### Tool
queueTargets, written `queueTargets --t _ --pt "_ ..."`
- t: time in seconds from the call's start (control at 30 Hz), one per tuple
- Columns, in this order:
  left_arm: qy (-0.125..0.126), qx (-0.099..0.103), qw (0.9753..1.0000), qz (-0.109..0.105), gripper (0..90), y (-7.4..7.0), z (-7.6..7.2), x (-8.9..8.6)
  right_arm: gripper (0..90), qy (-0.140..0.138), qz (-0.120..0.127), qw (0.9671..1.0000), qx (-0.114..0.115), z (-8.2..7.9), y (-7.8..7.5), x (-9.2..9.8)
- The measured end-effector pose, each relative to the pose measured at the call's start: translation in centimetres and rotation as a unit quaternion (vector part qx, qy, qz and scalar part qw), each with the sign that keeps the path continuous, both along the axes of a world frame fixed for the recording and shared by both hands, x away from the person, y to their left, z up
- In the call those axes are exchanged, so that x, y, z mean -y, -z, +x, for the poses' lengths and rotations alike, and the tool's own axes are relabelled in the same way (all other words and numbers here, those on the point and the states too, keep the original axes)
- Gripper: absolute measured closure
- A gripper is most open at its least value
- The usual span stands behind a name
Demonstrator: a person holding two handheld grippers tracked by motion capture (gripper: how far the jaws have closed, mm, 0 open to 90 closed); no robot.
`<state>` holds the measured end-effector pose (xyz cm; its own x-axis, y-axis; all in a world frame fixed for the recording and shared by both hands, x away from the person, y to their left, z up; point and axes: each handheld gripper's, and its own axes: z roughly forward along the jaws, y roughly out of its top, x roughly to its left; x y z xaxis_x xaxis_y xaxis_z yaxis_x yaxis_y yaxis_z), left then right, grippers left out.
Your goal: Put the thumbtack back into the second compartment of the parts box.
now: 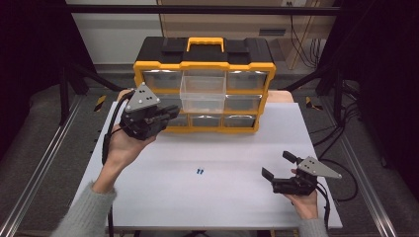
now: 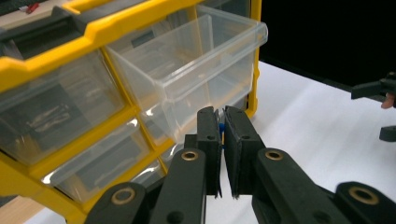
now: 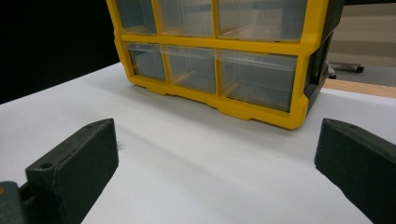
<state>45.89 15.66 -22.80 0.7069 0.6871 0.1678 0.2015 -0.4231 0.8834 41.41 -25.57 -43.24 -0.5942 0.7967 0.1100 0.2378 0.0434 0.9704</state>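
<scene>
A yellow and black organiser (image 1: 204, 64) with clear drawers stands at the back of the white table (image 1: 148, 187). One clear middle drawer (image 1: 202, 94) is pulled out and looks empty. My left gripper (image 1: 172, 111) is held up by the organiser's left front, just below and beside that drawer (image 2: 196, 60). In the left gripper view its jaws (image 2: 222, 116) are shut on a small blue piece (image 2: 222, 127). Two small blue pieces (image 1: 199, 172) lie on the table's middle. My right gripper (image 1: 277, 164) rests low at the front right, open, with nothing between its jaws (image 3: 217, 135).
The organiser's lower drawers (image 3: 205, 65) are closed. Black frame rails and cables (image 1: 341, 148) run along both sides of the table. Bare white tabletop lies between the blue pieces and the organiser.
</scene>
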Motion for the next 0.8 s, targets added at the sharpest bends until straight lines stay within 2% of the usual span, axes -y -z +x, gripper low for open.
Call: queueTargets --t 0.33,0.53,0.8 --pt "0.001 0.012 0.9999 0.007 84.0 -1.8 0.6 1.3 0.3 -0.002 0.005 1.0000 0.000 0.0 0.0 0.0" --pt "0.002 0.018 0.9998 0.003 84.0 -2.6 1.0 2.2 0.3 -0.002 -0.001 1.0000 0.007 0.1 0.0 0.2" --pt "0.002 0.024 0.9995 0.019 84.0 -3.2 2.0 3.2 0.3 -0.002 -0.002 1.0000 0.008 0.1 0.0 0.2"
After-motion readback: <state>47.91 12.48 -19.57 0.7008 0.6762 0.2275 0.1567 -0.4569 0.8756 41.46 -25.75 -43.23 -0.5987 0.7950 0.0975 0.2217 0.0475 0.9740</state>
